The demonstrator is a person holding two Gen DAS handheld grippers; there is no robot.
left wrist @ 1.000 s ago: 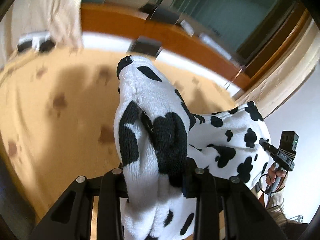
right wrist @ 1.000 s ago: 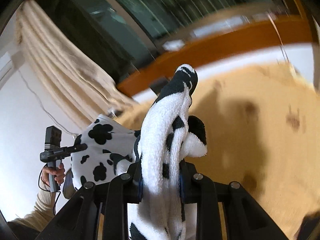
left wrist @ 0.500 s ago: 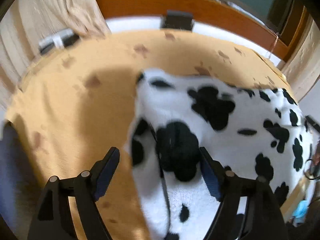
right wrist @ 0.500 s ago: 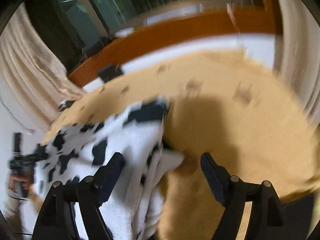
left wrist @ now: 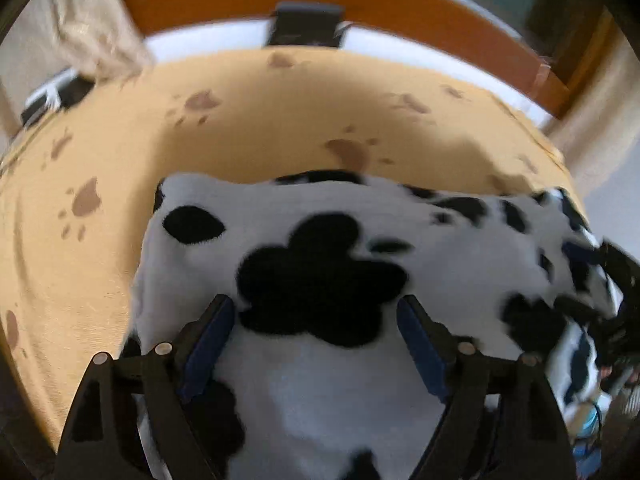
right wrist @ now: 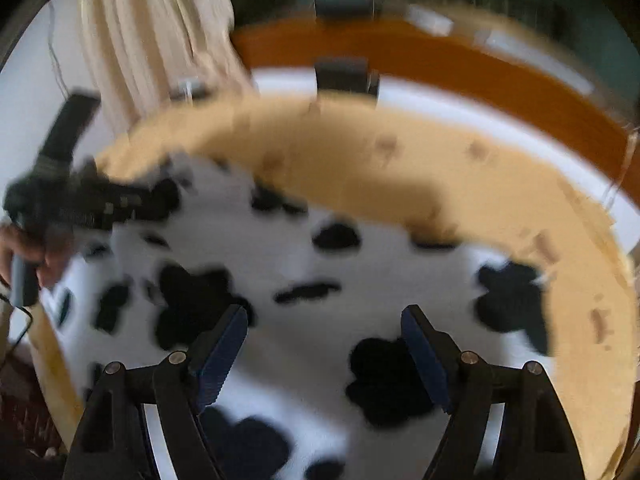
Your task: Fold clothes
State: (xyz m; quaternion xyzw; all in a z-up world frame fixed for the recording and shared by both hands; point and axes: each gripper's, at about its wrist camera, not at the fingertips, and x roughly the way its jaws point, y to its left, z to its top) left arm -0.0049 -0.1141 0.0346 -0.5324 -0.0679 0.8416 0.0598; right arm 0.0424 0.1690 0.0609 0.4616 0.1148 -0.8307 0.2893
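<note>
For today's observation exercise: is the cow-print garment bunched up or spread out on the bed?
Spread out: the cow-print garment lies flat across the tan bedspread, its edges visible; whether it is doubled over cannot be told.

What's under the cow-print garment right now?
The cow-print garment lies spread on the tan paw-print cover, which shows around its far and side edges. Whatever sits beneath the fabric itself is covered and cannot be seen.

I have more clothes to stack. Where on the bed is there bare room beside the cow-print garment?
Bare yellow blanket runs in a wide band between the garment and the headboard, and down the garment's left side. In the right wrist view, a narrower strip borders its right edge. Over the garment it is crowded, with both open grippers.
</note>
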